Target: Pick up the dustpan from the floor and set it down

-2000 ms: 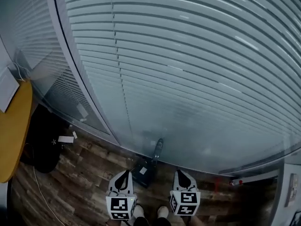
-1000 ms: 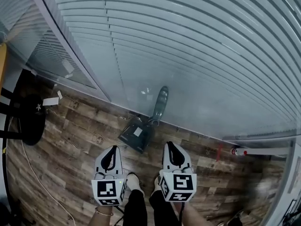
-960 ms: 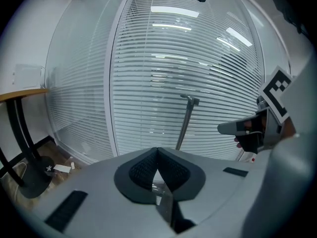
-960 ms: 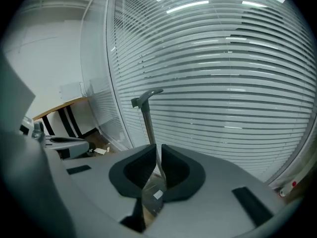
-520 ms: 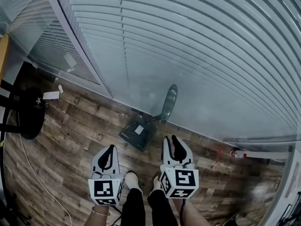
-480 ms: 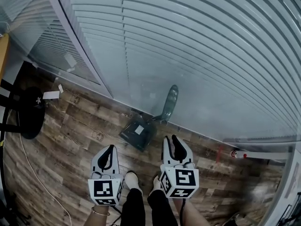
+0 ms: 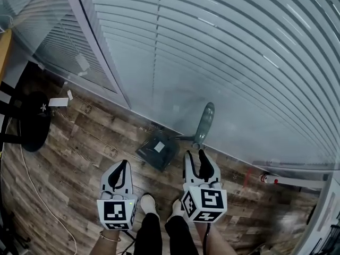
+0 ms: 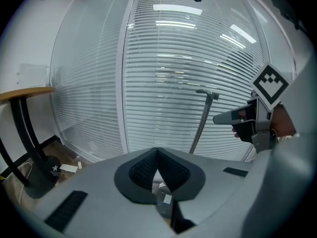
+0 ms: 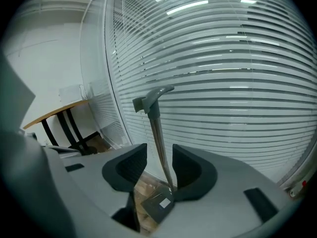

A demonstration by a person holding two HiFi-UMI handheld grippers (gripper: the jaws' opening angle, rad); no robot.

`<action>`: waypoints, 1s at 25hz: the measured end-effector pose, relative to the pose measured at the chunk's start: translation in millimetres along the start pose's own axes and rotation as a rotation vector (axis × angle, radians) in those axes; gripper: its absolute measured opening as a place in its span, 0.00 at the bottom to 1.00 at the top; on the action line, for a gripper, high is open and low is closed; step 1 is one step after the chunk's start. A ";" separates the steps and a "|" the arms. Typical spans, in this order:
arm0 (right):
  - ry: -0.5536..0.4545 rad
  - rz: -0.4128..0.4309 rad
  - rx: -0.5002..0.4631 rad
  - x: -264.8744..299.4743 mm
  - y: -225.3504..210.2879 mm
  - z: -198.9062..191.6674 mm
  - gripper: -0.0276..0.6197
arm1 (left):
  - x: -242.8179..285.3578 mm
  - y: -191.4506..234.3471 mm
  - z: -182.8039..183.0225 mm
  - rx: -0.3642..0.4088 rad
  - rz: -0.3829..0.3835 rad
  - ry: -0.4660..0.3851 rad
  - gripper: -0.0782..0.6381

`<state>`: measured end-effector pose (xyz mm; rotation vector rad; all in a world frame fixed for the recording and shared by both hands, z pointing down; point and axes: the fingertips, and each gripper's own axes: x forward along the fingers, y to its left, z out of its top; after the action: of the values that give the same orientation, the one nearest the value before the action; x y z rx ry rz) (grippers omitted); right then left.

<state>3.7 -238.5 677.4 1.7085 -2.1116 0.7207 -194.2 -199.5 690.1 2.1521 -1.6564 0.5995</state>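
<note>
One dustpan, handle between parted jaws of right gripper, just opening, not gripped.

Wood-plank floor; glass wall, blinds behind.

Head view: high up, looking steeply down on the wood floor, with the blinds wall on the far side and both grippers near, low in frame. Left gripper view: rides the left gripper, low, facing far toward the blinds over its closed jaws; the right gripper shows at its right edge. Right gripper view: same facing, looking out between jaws that have just been opening, with the dustpan seen in the gap. All three share the dustpan and the blinds. Both gripper views also catch the table at far left.
</note>
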 end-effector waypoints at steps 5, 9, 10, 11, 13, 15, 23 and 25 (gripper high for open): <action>-0.005 -0.003 0.006 12.3 3.7 5.8 0.31 | 5.7 8.6 0.9 -0.009 0.001 0.005 0.13; -0.009 -0.006 0.007 20.8 6.8 10.4 0.34 | 7.8 14.0 -3.0 -0.013 0.000 0.018 0.13; -0.012 -0.012 0.007 22.6 6.9 12.1 0.34 | 8.3 15.5 -3.8 -0.015 0.000 0.020 0.13; -0.019 -0.022 0.007 23.9 6.4 14.2 0.34 | 8.8 17.0 -4.7 -0.017 0.001 0.022 0.13; -0.032 -0.046 0.004 26.1 4.8 18.1 0.34 | 9.8 20.5 -6.4 -0.021 0.002 0.026 0.13; -0.038 -0.058 0.007 28.5 4.2 20.4 0.34 | 10.6 24.1 -8.7 -0.026 0.004 0.032 0.13; -0.058 -0.088 0.014 32.9 1.0 26.7 0.28 | 11.1 31.4 -14.3 -0.034 0.004 0.038 0.13; -0.059 -0.092 0.013 33.8 1.1 28.1 0.25 | 11.4 32.7 -14.4 -0.037 0.005 0.038 0.13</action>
<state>-3.3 -281.7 672.7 1.8420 -2.0546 0.6670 -224.9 -209.5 709.2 2.0982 -1.6403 0.6027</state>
